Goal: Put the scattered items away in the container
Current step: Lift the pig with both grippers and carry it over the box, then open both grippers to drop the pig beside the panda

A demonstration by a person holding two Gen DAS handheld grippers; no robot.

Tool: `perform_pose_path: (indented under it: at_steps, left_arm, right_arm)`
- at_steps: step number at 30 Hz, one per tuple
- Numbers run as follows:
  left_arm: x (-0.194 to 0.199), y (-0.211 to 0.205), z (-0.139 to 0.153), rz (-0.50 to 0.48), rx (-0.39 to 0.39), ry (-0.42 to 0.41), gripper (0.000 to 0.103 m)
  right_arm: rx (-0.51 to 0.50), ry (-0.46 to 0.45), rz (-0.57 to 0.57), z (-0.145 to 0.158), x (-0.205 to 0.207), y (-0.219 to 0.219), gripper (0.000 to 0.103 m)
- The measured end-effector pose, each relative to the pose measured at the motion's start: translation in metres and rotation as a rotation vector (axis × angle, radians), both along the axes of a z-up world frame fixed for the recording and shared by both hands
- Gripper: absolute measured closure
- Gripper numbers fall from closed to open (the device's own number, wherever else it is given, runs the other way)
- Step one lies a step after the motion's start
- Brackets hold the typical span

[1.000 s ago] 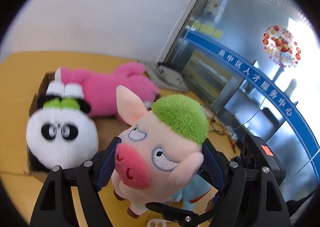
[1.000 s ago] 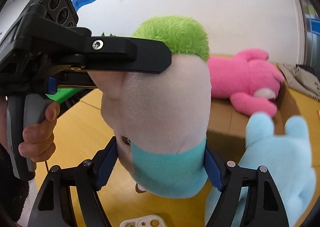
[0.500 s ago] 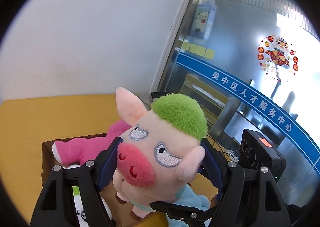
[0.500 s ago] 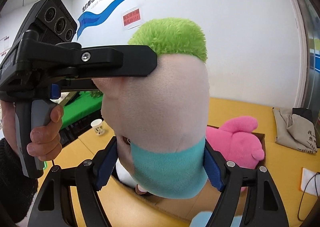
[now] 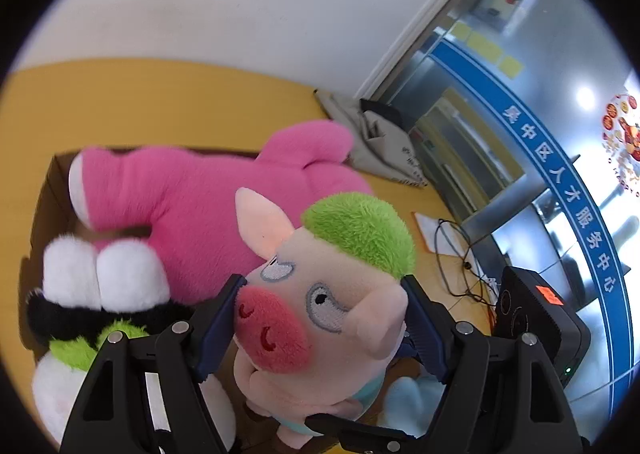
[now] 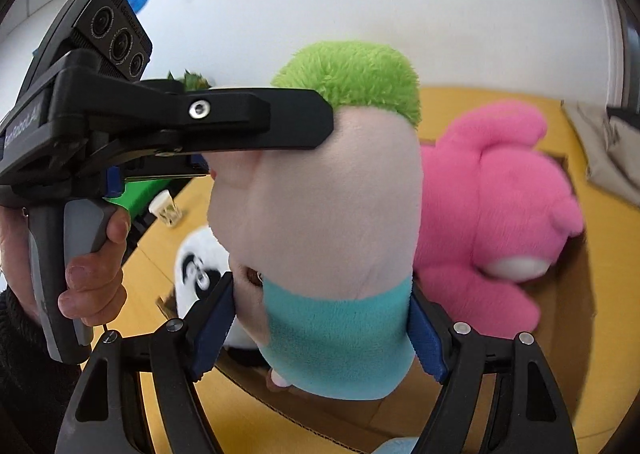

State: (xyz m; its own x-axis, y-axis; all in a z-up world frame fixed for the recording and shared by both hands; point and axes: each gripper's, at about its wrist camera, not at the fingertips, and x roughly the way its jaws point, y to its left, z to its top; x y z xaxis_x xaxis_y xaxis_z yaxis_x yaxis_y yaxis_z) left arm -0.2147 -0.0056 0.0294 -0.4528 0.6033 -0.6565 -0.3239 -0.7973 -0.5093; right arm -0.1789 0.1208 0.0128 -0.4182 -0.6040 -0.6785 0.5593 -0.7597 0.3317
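The cardboard box (image 5: 48,189) on the yellow bench (image 5: 160,93) holds a pink plush (image 5: 192,197) lying across its far side and a panda (image 5: 96,306) at 8 o'clock in the left view. Both grippers point steeply down over the box, clamped on one pig plush (image 5: 320,294): the left gripper (image 5: 320,318) has its fingers pressed on the head, the right gripper (image 6: 322,328) on the teal-clad body. The pig hangs upright, long axis vertical, green tuft toward 12, snout facing the left camera. A hand (image 6: 92,266) grips the left handle at 9 o'clock.

Pale pink pig plush (image 5: 320,318) — green tuft, red snout, teal shirt; hot-pink plush (image 5: 208,197); black-and-white panda (image 6: 200,266); brown cardboard box (image 5: 48,189); yellow table (image 5: 140,101).
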Motion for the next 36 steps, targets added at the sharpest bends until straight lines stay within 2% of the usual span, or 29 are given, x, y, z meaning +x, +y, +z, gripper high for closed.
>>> perform_pose_path:
  at_steps: [4,9,12,15,19,21,27,30,31,33,34,36]
  left_arm:
    - [-0.007,-0.005,-0.025,0.034,-0.035,-0.062,0.026]
    - [-0.011,-0.002,-0.047,0.064,-0.088,-0.107,0.026]
    - [-0.009,0.0,-0.05,0.08,-0.138,-0.072,0.026]
    - [-0.004,-0.006,-0.042,0.099,-0.118,-0.051,0.027]
    - [0.013,-0.018,-0.009,0.191,-0.132,0.076,0.027]
    - [0.024,-0.021,0.012,0.22,-0.142,0.134,0.027]
    - [0.055,-0.013,0.062,0.213,-0.175,0.251,0.027]
    - [0.087,-0.011,0.091,0.269,-0.195,0.363,0.027]
    - [0.099,-0.012,0.101,0.297,-0.198,0.405,0.027]
    - [0.126,-0.014,0.121,0.352,-0.202,0.477,0.026]
    - [0.139,-0.015,0.129,0.364,-0.195,0.504,0.022]
    - [0.166,-0.018,0.141,0.383,-0.174,0.545,0.022]
  right_arm:
    - [-0.01,-0.103,-0.003,-0.029,-0.007,-0.008,0.02]
    - [0.007,-0.166,-0.025,-0.05,-0.006,-0.014,0.02]
    - [0.045,-0.182,-0.031,-0.057,-0.004,-0.016,0.017]
    - [0.063,-0.149,-0.043,-0.051,0.002,-0.016,0.01]
    - [0.074,-0.08,-0.091,-0.035,0.012,-0.008,0.0]
    - [0.068,-0.054,-0.105,-0.026,0.019,-0.004,0.0]
    - [0.049,-0.004,-0.117,-0.004,0.033,0.007,0.0]
    - [0.059,0.052,-0.125,0.013,0.048,0.01,0.0]
    - [0.071,0.074,-0.127,0.013,0.037,0.013,0.0]
    - [0.106,0.15,-0.141,0.025,0.045,0.016,0.0]
    - [0.12,0.189,-0.151,0.032,0.05,0.019,0.0]
    - [0.133,0.253,-0.174,0.045,0.063,0.023,0.0]
